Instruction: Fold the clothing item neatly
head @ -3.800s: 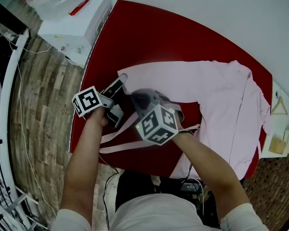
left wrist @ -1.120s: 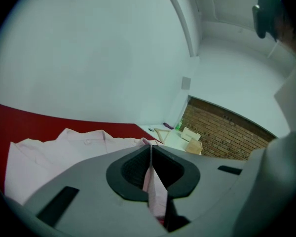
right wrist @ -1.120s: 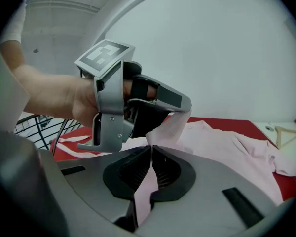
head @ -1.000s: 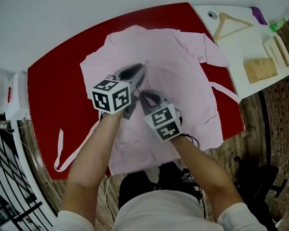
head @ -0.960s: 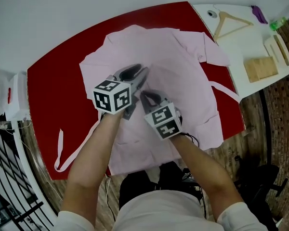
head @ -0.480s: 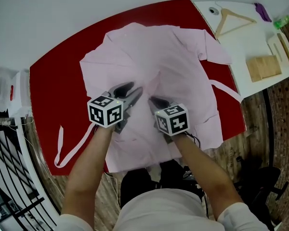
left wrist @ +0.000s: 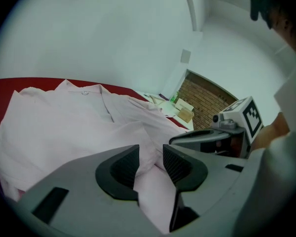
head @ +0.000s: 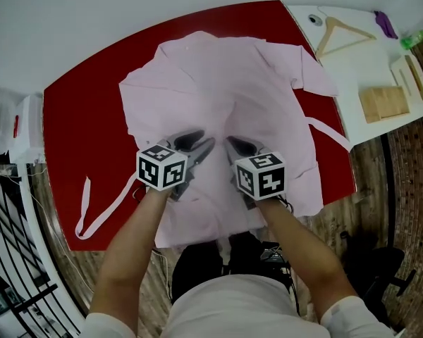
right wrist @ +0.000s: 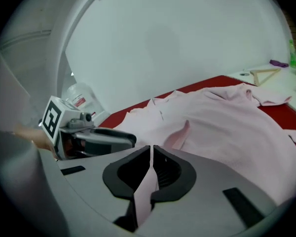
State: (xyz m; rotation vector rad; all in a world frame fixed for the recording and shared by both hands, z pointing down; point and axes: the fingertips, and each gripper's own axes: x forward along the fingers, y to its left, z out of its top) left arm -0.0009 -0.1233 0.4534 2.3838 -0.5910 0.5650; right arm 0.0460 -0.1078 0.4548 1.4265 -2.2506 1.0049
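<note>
From the head view, a pink shirt (head: 225, 83) lies spread flat on a red table (head: 84, 111), collar away from the person, with its near hem hanging over the table's front edge. A loose pink strip (head: 102, 213) trails off to the left across the red top. The left gripper (head: 203, 141) and right gripper (head: 234, 144) sit side by side over the lower middle of the shirt. Each carries a cube (head: 162, 167) printed with black-and-white square patterns, not letters. On a white side table (head: 352, 69) to the right lie a wooden hanger (head: 342, 30), a brown block (head: 384, 103) and a green bottle (head: 409, 41).

In the left gripper view, the jaws have just been opening and stand apart. A raised fold of the shirt runs loosely between the ribbed pads, which do not clamp it. The other gripper shows just beside it at the right.

In the right gripper view, the jaws are pressed together on a thin fold of the shirt, and the cloth hangs out below the pads. Behind the other gripper stands a clear container (right wrist: 79, 98) with a red label, its print too blurred to read.
</note>
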